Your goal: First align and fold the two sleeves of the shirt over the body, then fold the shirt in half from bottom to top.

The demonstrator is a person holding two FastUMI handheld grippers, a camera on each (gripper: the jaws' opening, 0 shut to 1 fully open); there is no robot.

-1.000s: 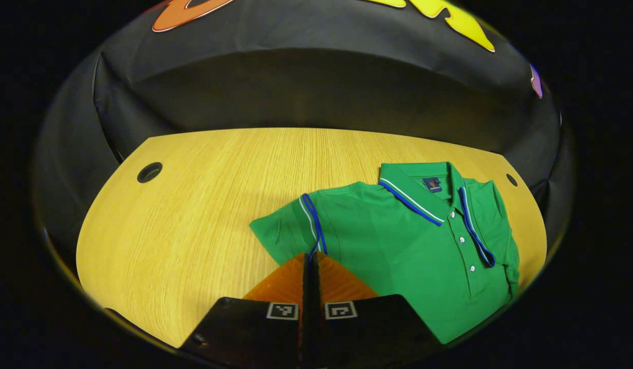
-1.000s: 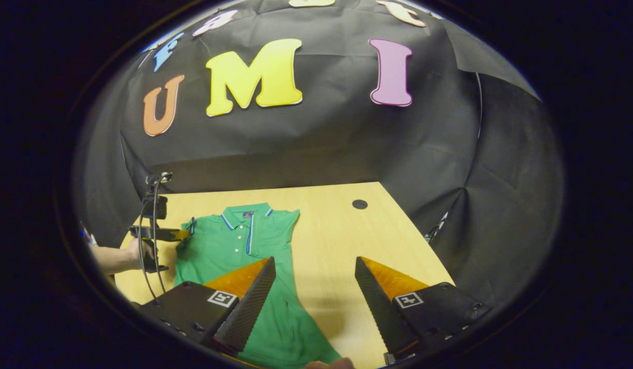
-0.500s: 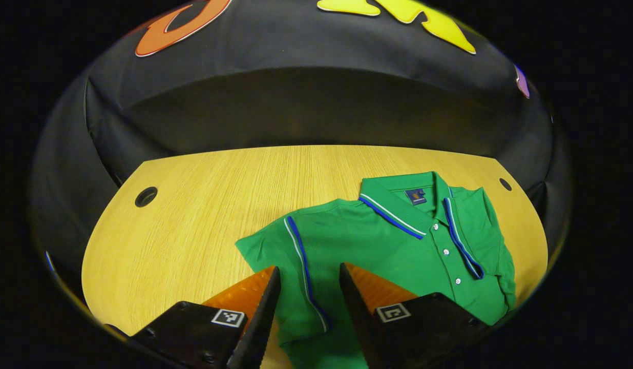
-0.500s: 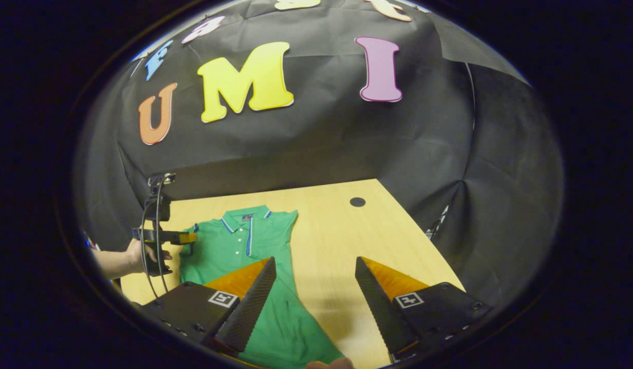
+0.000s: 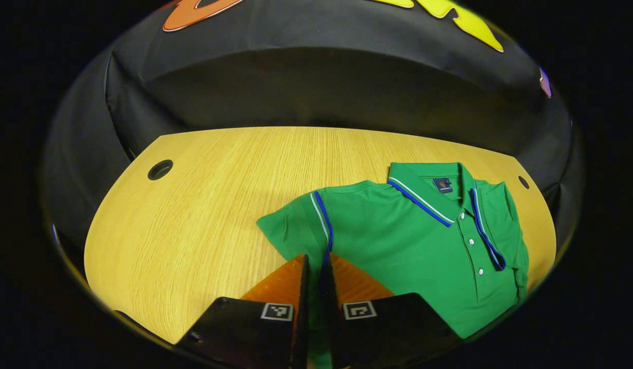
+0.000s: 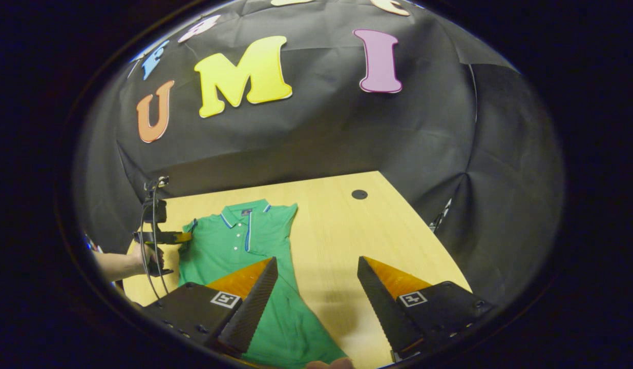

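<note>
1. The green shirt (image 5: 414,246) lies face up on the bench (image 5: 204,205), collar at the far side. Its right-hand sleeve looks already folded in; the other sleeve (image 5: 296,233) sticks out. A hard pull could drag the whole body askew.
2. The left hand-held gripper (image 5: 314,266) is closed on that sleeve's trimmed cuff. A thin bite may slip mid-fold, leaving the sleeve crooked.
3. The right hand-held gripper (image 6: 316,292) hovers with its fingers spread, holding nothing, above the lower body, so nothing pins the cloth; the folded sleeve could spring loose.
</note>
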